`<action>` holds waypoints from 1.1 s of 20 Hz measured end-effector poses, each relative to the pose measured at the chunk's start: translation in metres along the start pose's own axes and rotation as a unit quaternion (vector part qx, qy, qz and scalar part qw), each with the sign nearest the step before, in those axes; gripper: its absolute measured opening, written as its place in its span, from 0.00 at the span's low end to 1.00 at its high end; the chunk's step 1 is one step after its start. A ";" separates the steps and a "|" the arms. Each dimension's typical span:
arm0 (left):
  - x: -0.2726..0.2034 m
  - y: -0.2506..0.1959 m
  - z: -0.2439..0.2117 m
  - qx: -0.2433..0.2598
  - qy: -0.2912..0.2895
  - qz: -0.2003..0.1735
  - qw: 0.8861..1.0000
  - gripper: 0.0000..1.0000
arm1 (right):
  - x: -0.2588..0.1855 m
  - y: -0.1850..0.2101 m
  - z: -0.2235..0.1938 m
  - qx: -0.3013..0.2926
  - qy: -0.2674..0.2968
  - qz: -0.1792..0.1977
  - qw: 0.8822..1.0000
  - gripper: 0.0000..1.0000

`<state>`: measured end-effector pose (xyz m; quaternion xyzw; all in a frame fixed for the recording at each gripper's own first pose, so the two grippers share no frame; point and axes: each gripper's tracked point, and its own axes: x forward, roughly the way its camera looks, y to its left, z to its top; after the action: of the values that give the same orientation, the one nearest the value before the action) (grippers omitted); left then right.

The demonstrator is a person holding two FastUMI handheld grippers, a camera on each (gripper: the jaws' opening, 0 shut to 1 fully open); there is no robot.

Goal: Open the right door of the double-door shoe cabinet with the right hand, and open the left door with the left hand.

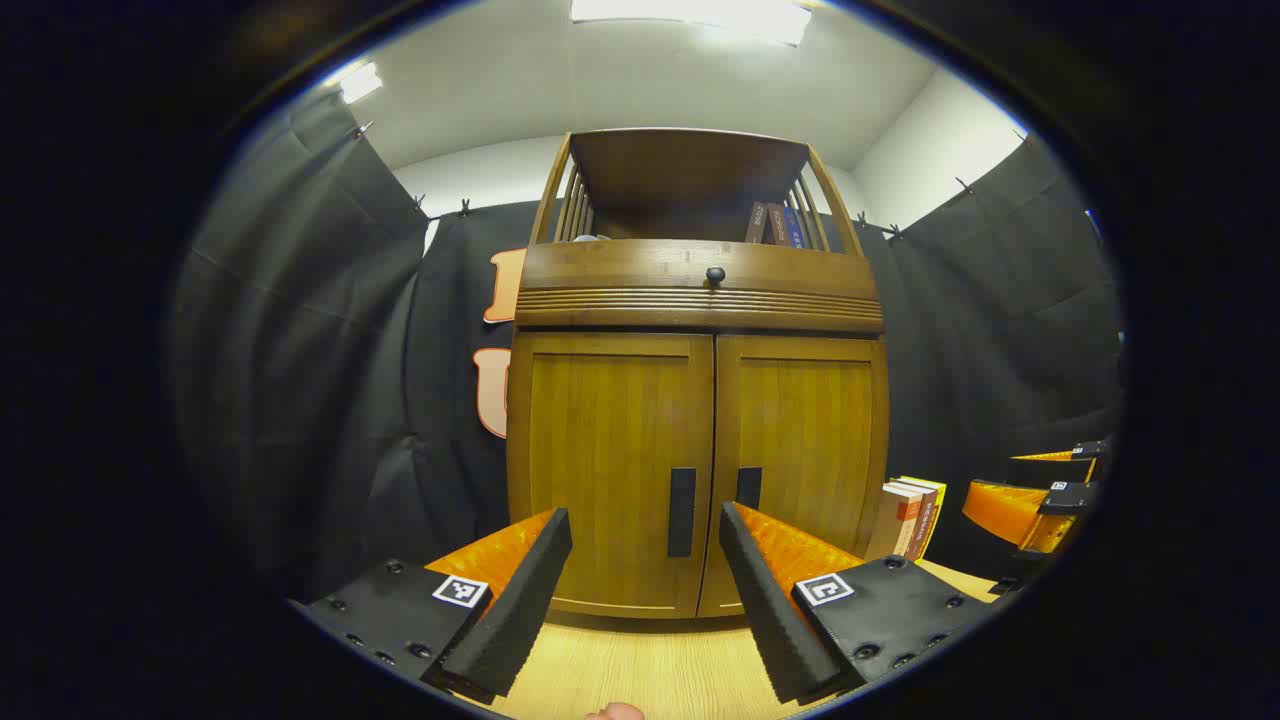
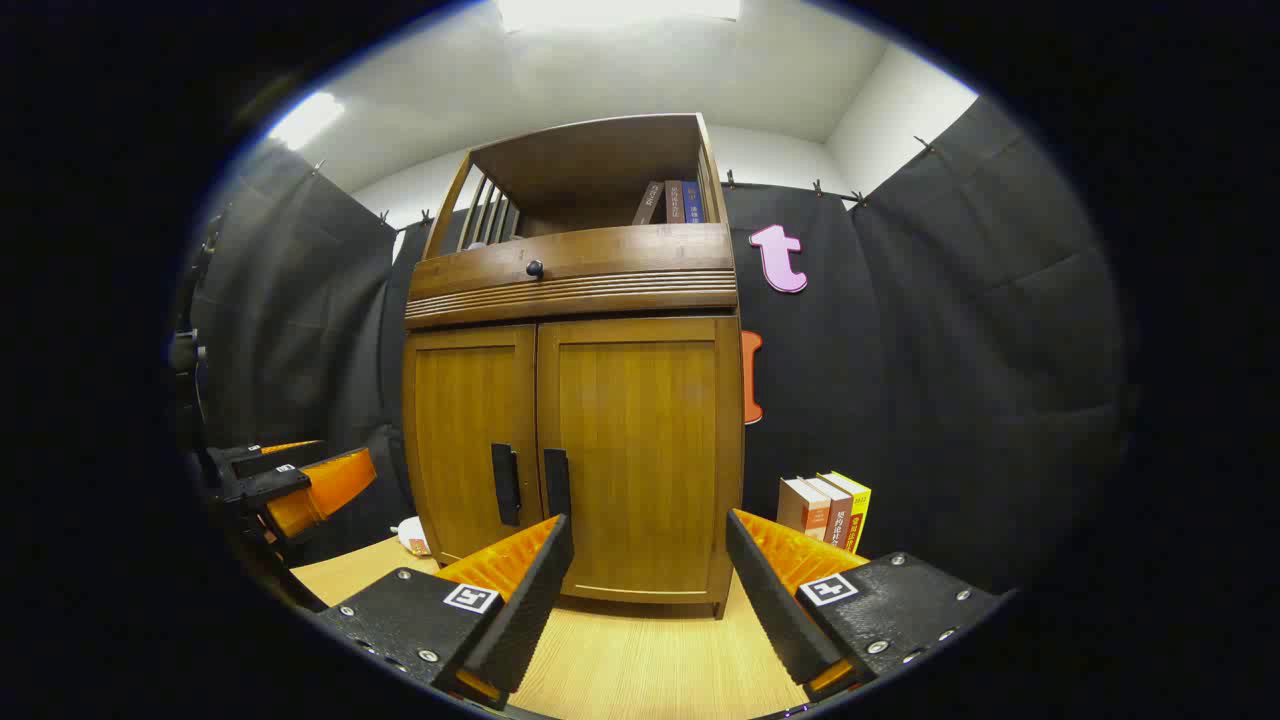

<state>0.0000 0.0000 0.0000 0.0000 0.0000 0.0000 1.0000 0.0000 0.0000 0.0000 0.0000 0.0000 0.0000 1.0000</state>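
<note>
Left gripper [image 1: 645,590]: fingers spread wide, nothing between them, held apart from the cabinet and aimed at the seam where the two doors meet; the spread reads as readiness to close on a handle. Right gripper [image 2: 648,600]: likewise spread and empty, hovering over the wooden surface [image 2: 650,670] short of the cabinet front, pointed at the right door's panel rather than its handle; it also appears at the far right of the left gripper view [image 1: 1040,500]. Shoe cabinet [image 1: 700,400]: wooden, standing upright on the surface against the booth's black cloth wall [image 1: 300,350]. Left door [image 1: 610,450] and right door [image 1: 805,440]: both shut, flush with the frame. Left door handle [image 1: 682,512] and right door handle [image 1: 749,487]: dark vertical bars, one each side of the centre seam, placed so that each door swings outward from the middle; neither is touched. Judgement: neither door has been started; the right gripper would need to shift toward the seam to reach its handle. Drawer band above the doors with a round dark knob [image 1: 715,274]: closed. Open shelf [image 1: 690,190] on top: several books leaning at its right end. Further books [image 2: 825,510]: upright on the surface just beside the cabinet's right side, possibly within the arc of the right door. Small pale object [image 2: 412,537]: on the surface by the cabinet's left foot, identity unclear.
</note>
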 end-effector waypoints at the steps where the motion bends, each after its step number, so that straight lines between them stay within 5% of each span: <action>1: 0.001 -0.001 0.000 0.000 0.000 0.000 1.000 0.94 | 0.000 -0.001 0.000 -0.002 -0.001 -0.002 1.000 0.93; 22: 0.010 -0.003 0.005 0.000 -0.009 0.002 1.000 0.94 | 0.003 -0.008 -0.003 -0.004 -0.005 -0.013 1.000 0.94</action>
<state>0.0099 -0.0025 0.0047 -0.0003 -0.0094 0.0015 1.0000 0.0027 -0.0078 -0.0034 -0.0038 -0.0054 -0.0131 0.9999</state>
